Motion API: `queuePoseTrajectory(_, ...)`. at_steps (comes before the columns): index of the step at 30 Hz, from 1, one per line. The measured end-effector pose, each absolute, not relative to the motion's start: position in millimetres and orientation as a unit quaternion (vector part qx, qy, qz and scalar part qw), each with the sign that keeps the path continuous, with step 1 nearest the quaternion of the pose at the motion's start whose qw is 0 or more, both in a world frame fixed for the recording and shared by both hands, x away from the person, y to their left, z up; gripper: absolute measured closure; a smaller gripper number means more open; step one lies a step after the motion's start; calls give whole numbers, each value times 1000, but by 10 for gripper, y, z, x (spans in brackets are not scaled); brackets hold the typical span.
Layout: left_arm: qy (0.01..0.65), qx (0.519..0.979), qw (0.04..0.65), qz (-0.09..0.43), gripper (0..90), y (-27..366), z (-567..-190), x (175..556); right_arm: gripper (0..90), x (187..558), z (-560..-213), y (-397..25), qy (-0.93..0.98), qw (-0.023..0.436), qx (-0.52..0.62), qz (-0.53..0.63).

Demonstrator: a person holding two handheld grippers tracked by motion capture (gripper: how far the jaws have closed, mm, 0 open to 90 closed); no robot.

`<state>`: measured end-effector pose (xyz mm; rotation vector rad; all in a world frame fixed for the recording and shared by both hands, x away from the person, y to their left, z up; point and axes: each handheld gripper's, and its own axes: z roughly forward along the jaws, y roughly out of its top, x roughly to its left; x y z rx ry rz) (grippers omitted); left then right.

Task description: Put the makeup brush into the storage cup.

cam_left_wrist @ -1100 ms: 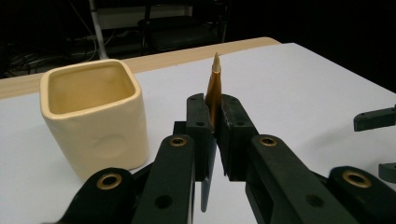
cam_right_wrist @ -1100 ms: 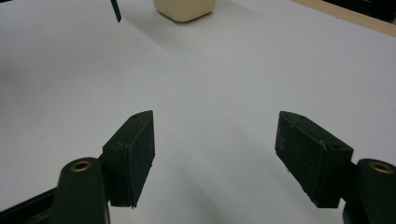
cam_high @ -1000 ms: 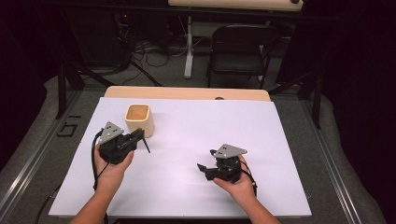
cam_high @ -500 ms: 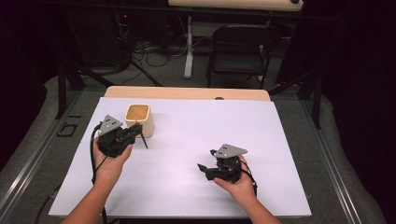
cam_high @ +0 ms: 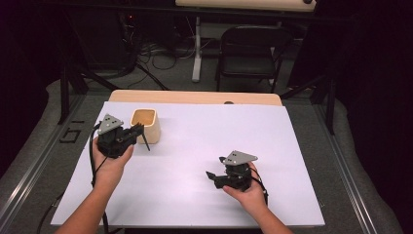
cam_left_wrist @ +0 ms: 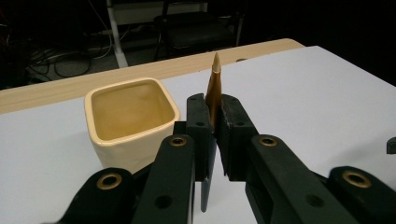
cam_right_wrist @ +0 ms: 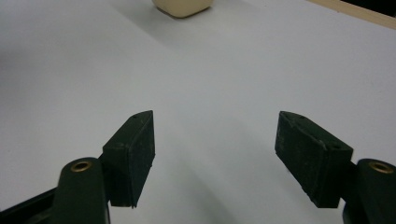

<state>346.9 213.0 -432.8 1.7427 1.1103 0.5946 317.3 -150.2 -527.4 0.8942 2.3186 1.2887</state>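
A cream square cup (cam_high: 146, 127) stands at the back left of the white table top (cam_high: 204, 131). My left gripper (cam_high: 139, 129) hovers just in front of it, shut on a slim stick-like object (cam_high: 146, 142) whose dark lower end hangs down. In the left gripper view the cup (cam_left_wrist: 130, 119) is empty, and the stick (cam_left_wrist: 214, 93) rises brown with a pale pointed tip above my gripper (cam_left_wrist: 214, 116). My right gripper (cam_high: 215, 166) rests low at the front right, open with nothing between its jaws. The right gripper view has my gripper (cam_right_wrist: 217, 144) facing bare table, with the cup (cam_right_wrist: 182, 5) far off.
The wooden table edge (cam_high: 195, 96) runs along the back. Behind it stand a black folding chair (cam_high: 251, 53) and cables on the floor. Metal rails (cam_high: 29, 165) flank the table on both sides.
My left gripper has carried the stick away from me and slightly right, ending close beside the cup. The right gripper has stayed put.
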Motion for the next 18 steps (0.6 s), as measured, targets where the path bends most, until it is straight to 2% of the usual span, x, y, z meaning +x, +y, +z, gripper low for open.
queuePoseTrajectory(18,458,710,471,254,838,2197,-4131,3580,286,3175,-5278,-1502,817,170,316,452)
